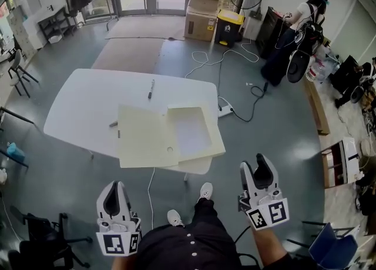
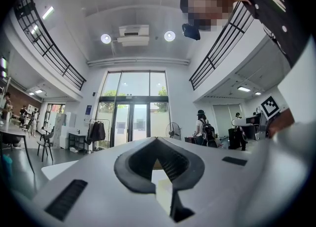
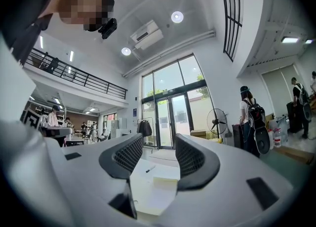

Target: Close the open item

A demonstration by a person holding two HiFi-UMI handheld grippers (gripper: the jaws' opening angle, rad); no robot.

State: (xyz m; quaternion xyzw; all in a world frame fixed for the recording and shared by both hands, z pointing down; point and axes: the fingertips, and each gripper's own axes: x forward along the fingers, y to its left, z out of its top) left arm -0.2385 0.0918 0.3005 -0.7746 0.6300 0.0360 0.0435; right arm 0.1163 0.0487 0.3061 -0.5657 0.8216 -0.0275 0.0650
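Closest in, my left gripper (image 1: 116,188) and right gripper (image 1: 257,163) hang on the near side of the open file box (image 1: 147,139), both well apart from it and short of the worktop (image 1: 76,104) that carries it. The left jaws are together at the tips with nothing in them. The right jaws stand apart and empty, with the box showing far off between them. The cream box lies spread flat, its lid leaf folded out to the left of its shallow tray (image 1: 191,131). A pen (image 1: 151,90) lies beyond the box, and a small dark item (image 1: 113,124) sits just off its left edge. I judge the task not begun: nothing touches the lid, so reaching in, lifting the leaf and folding it over the tray are all left to do.
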